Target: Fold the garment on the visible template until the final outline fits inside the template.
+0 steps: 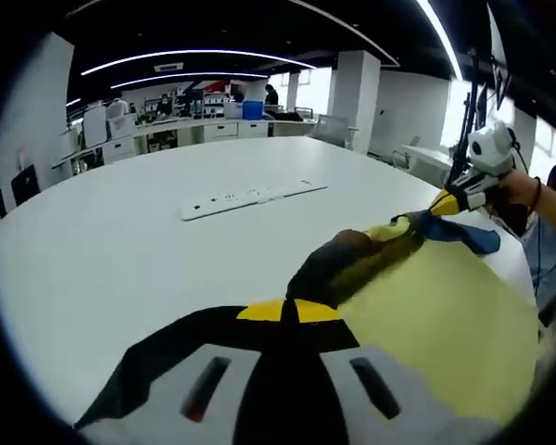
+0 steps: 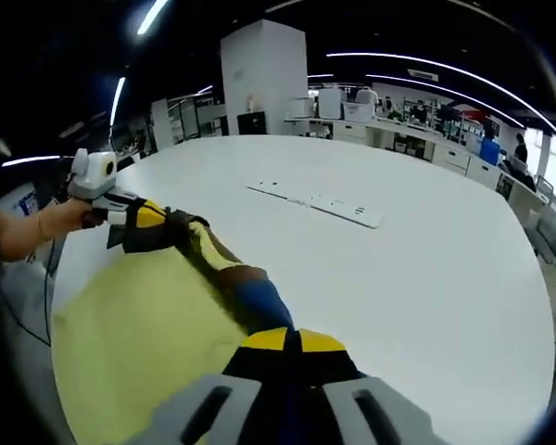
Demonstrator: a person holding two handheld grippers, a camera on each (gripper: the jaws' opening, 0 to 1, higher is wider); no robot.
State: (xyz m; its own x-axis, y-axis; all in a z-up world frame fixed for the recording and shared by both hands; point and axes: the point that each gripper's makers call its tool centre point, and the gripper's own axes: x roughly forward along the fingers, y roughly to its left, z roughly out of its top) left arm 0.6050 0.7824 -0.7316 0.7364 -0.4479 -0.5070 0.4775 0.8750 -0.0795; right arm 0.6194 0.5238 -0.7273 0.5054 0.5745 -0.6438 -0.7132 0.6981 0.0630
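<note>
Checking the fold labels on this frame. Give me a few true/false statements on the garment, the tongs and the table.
1. Both tongs are shut on the garment. True: the left tongs and right tongs each pinch one end.
2. The garment lies flat and fully spread out. False: it hangs bunched between the tongs, above the yellow template.
3. A white power strip lies on the table. True.
4. The power strip sits on the yellow template. False: it lies apart from it, on bare table.
5. The template is blue. False: it is yellow.
</note>
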